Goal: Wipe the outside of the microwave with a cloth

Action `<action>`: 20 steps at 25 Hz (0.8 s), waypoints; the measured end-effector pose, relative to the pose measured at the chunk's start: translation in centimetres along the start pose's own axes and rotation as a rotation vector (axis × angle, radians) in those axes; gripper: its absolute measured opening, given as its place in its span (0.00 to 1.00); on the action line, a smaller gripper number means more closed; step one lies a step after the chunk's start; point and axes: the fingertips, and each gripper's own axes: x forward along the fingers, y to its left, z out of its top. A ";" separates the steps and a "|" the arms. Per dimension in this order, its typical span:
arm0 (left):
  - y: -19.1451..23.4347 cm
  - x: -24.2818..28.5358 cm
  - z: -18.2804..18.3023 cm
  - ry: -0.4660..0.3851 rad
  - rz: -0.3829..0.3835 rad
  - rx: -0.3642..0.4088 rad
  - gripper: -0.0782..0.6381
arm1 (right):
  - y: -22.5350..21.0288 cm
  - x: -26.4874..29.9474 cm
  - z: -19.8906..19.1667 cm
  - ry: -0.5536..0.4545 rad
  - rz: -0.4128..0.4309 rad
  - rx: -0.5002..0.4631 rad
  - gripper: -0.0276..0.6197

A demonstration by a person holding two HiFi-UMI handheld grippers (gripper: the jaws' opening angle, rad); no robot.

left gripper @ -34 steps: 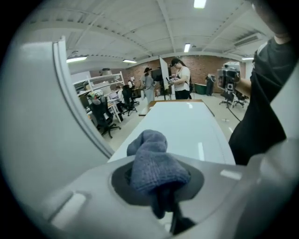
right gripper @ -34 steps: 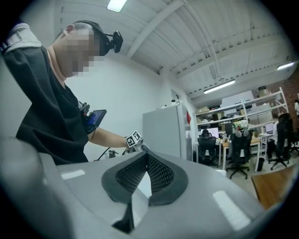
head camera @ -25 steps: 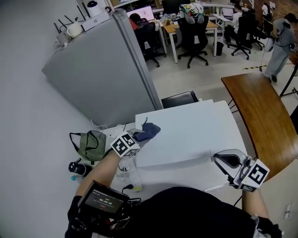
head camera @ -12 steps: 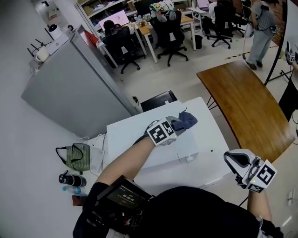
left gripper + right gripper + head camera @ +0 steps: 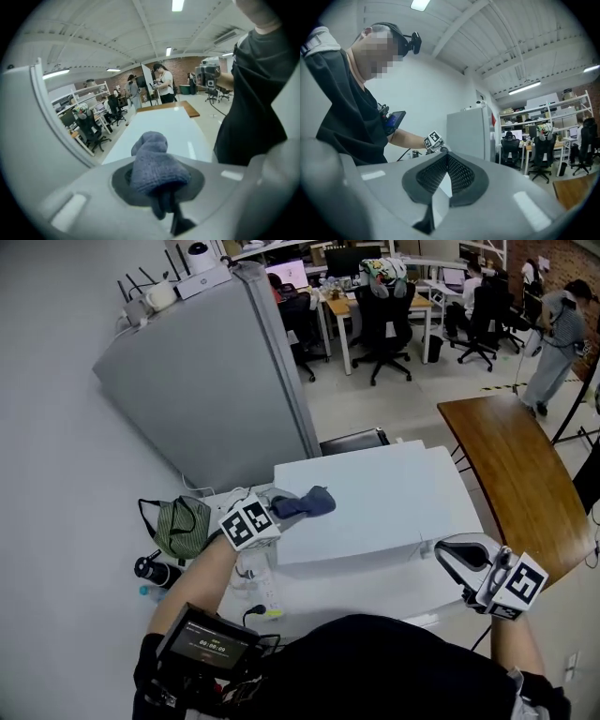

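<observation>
Open office, desks and chairs at the back, grey fridge on the left wall. The white bench in front of it carries the white microwave. Left hand-held gripper is clamped on a blue-grey cloth lying on the microwave's top panel, near its left edge. In the left gripper view the jaws pinch the cloth's tail and a bunched wad sticks out past the tips over the panel. That looks deliberate: fabric meets the casing, not the jaws. The gripper lies low and roughly level with the top, so the wad can drag flat along it, though contact pressure can't be read from these views. Right hand-held gripper hangs off the front right corner, apart from the microwave, over the bench edge. In its own view the jaws meet at the tips with nothing between them. My read is that it's parked clear of the wipe path and isn't bracing the box. A cloth on the top panel fits a wipe of the top in hand. How much of the top, sides or front is covered can't be told. One caution: a power strip and cables sit just left of the microwave, so it's tight there for a side pass.
</observation>
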 end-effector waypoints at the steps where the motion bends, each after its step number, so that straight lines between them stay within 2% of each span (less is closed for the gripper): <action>1: -0.1 -1.4 -2.7 0.013 0.008 -0.009 0.19 | 1.3 1.4 0.0 0.009 0.020 0.008 0.05; 3: -0.8 -3.0 -6.7 0.025 0.006 -0.034 0.18 | 3.3 3.5 0.2 0.018 0.044 0.019 0.05; 5: -1.6 -2.9 -8.8 0.022 -0.005 -0.056 0.19 | 4.6 4.5 0.0 0.028 0.048 0.030 0.05; 7: -2.1 -2.1 -8.8 0.014 -0.013 -0.067 0.19 | 5.0 4.4 -0.2 0.042 0.036 0.035 0.05; 9: -2.0 -0.7 -7.6 0.013 -0.006 -0.046 0.18 | 4.2 3.2 -0.1 0.041 0.008 0.021 0.05; 14: -3.7 5.7 -1.1 0.023 -0.056 0.027 0.18 | 0.6 -3.3 -0.7 0.008 -0.049 0.014 0.05; 18: -5.7 14.3 8.2 -0.001 -0.123 0.067 0.18 | -3.8 -11.4 -1.4 0.008 -0.127 0.000 0.05; 20: -6.4 18.8 13.0 -0.009 -0.147 0.098 0.18 | -5.6 -15.2 -1.9 0.016 -0.164 0.029 0.05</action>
